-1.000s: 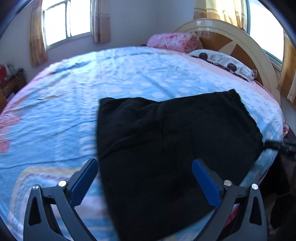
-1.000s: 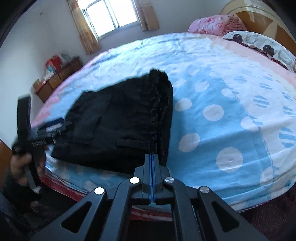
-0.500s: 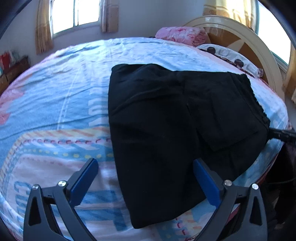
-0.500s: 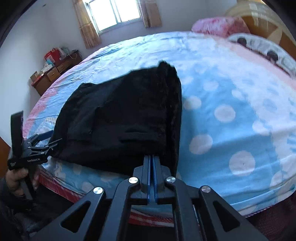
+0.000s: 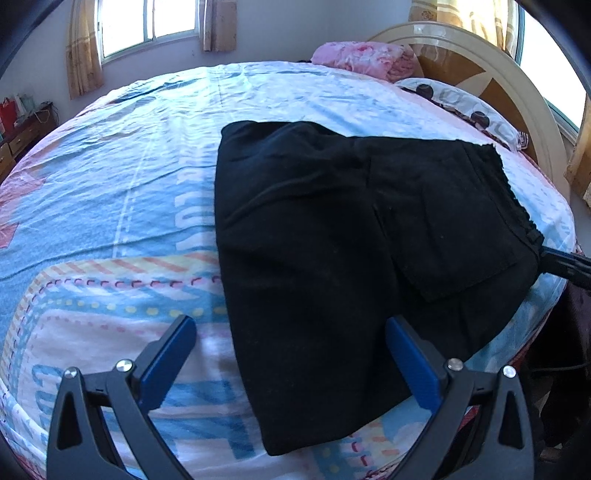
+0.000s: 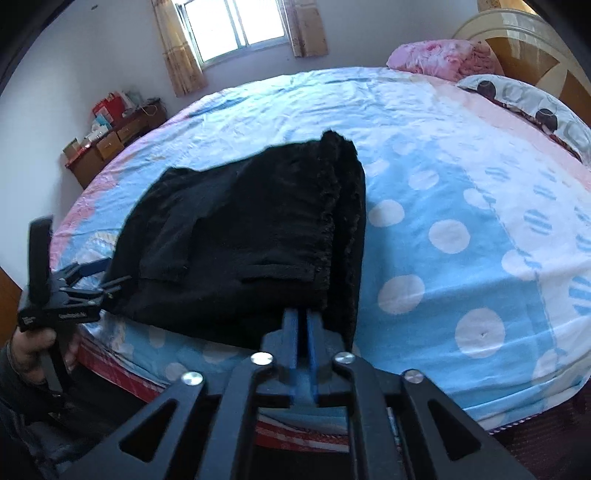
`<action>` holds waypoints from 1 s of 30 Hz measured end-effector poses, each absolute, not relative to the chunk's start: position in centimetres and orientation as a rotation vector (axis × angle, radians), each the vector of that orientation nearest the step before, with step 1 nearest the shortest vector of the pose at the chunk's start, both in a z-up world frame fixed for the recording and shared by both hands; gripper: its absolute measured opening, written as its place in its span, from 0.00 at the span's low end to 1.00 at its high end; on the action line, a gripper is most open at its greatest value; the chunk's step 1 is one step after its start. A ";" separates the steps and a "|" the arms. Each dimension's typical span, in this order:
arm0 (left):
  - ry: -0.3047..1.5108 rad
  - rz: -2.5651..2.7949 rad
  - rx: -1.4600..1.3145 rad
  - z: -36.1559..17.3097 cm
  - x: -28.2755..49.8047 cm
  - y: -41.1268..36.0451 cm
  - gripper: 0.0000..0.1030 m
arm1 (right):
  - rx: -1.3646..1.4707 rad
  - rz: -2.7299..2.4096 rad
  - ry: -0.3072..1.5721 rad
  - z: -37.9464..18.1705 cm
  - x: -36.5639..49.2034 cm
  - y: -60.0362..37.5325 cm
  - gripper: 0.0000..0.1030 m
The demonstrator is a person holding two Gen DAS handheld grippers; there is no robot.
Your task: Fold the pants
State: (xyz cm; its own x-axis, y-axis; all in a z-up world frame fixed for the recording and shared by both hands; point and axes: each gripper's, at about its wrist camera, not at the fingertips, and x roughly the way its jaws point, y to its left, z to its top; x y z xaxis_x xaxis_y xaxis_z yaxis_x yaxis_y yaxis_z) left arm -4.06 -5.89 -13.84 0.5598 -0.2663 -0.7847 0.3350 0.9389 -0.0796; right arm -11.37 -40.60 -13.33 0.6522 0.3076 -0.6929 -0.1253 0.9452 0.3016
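Black pants (image 5: 332, 240) lie folded on the blue patterned bed sheet (image 5: 129, 177), waistband toward the right edge. My left gripper (image 5: 291, 354) is open and empty, hovering over the pants' near hem. My right gripper (image 6: 303, 314) is shut on the waistband corner of the pants (image 6: 240, 240) at the bed's near edge. Its tip also shows in the left wrist view (image 5: 565, 264). The left gripper shows in the right wrist view (image 6: 96, 277), held by a hand.
A pink pillow (image 5: 362, 61) and a spotted pillow (image 5: 461, 107) lie by the round headboard (image 5: 517, 85). A wooden dresser (image 6: 110, 144) with boxes stands by the wall under the window (image 6: 236, 26). The bed edge drops off near both grippers.
The pants have been pulled flatter and smoother across the sheet. My left gripper has shifted its view and stays open. My right gripper stays shut on the waistband.
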 end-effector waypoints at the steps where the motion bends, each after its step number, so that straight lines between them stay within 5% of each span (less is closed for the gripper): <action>1: 0.914 -0.355 0.084 -13.8 -4.0 -5.9 1.00 | 0.271 0.264 0.814 -12.9 -11.5 -40.8 0.61; 2: 0.915 -0.354 0.084 -13.7 -4.0 -5.9 1.00 | 0.281 0.262 0.798 -12.6 -11.7 -41.0 0.68; 20: 0.899 -0.440 -0.103 -12.9 1.4 -2.4 1.00 | 0.627 0.346 0.816 -14.3 -4.7 -47.3 0.68; 30: 0.894 -0.440 0.004 -13.1 2.9 -5.3 1.00 | 0.532 0.364 0.830 -15.4 -3.1 -44.9 0.68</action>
